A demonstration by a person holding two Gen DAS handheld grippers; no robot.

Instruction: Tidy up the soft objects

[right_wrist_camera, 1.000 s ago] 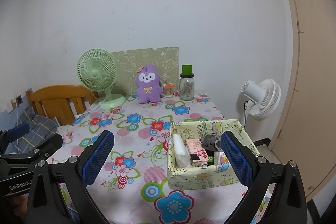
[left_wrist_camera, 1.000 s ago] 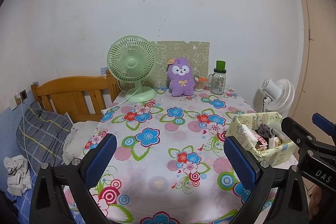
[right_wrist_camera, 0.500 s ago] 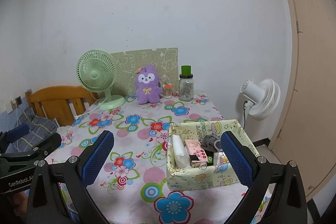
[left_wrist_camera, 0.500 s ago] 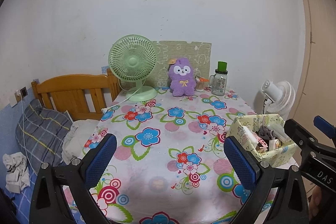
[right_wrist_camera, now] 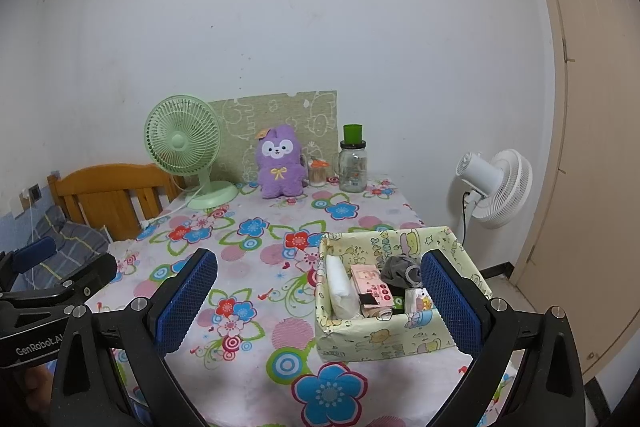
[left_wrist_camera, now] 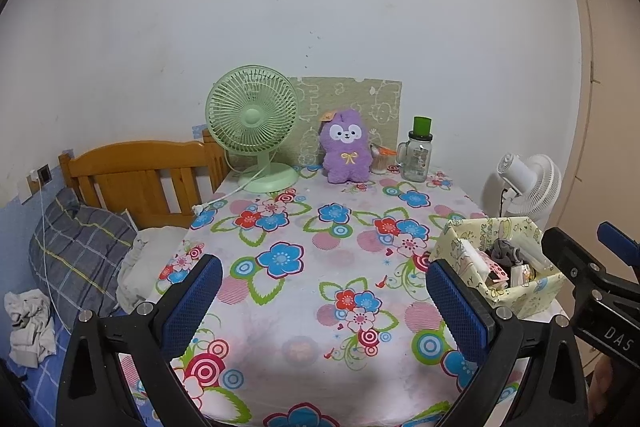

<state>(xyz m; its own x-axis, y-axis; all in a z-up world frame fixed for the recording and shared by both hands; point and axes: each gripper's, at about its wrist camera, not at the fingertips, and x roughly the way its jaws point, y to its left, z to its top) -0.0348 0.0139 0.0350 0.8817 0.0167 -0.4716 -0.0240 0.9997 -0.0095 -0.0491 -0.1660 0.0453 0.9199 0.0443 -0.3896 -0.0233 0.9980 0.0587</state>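
Note:
A purple plush toy [left_wrist_camera: 346,153] [right_wrist_camera: 280,163] sits upright at the far edge of the flowered table [left_wrist_camera: 304,267] [right_wrist_camera: 256,255], against a green board. A yellow patterned fabric box [left_wrist_camera: 500,263] [right_wrist_camera: 396,291] stands near the table's right front corner and holds a white pack, a pink packet, a grey soft item and other small things. My left gripper [left_wrist_camera: 324,301] hovers open over the near middle of the table, with nothing between its blue pads. My right gripper [right_wrist_camera: 318,301] is open too, and its right finger stands in front of the box.
A green desk fan [left_wrist_camera: 254,125] [right_wrist_camera: 186,143], a small jar and a glass mug with a green lid [left_wrist_camera: 418,157] [right_wrist_camera: 353,163] line the far edge. A wooden bed frame [left_wrist_camera: 140,175] with bedding lies left. A white floor fan [right_wrist_camera: 496,187] and a door [right_wrist_camera: 592,131] stand right.
Both views have drifted slightly back and up, so the table objects sit a little lower. Both grippers stay open and nothing on the table has moved.

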